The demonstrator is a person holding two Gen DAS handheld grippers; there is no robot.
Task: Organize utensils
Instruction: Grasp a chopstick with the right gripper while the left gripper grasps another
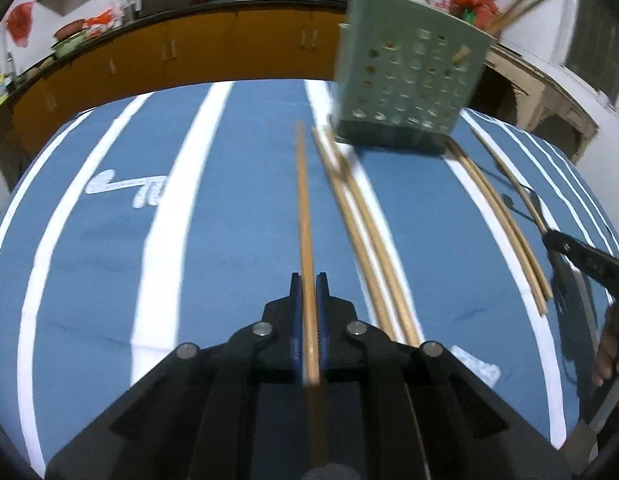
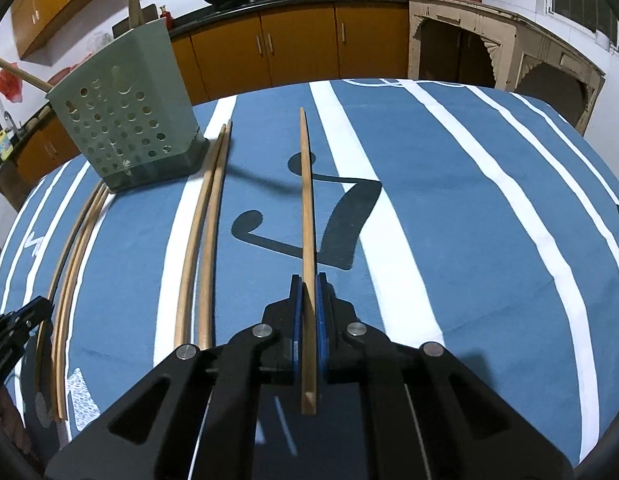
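Observation:
My left gripper [image 1: 308, 280] is shut on a wooden chopstick [image 1: 302, 200] that points ahead toward the green perforated utensil holder [image 1: 409, 76]. My right gripper [image 2: 308, 280] is shut on another wooden chopstick [image 2: 306, 200], held above the cloth. The holder [image 2: 125, 120] stands at the far left in the right wrist view, with chopsticks sticking out of its top. Two chopsticks [image 1: 361, 232] lie beside my left gripper; two more [image 1: 497, 216] lie further right. In the right wrist view one pair [image 2: 207, 232] lies left of my gripper and another pair [image 2: 73, 264] at the far left.
The table is covered with a blue cloth with white stripes [image 1: 169, 220], also seen in the right wrist view [image 2: 469, 220]. Orange kitchen cabinets [image 2: 293, 48] and a dark counter with woks stand behind the table. The other gripper [image 1: 581, 256] shows at the right edge.

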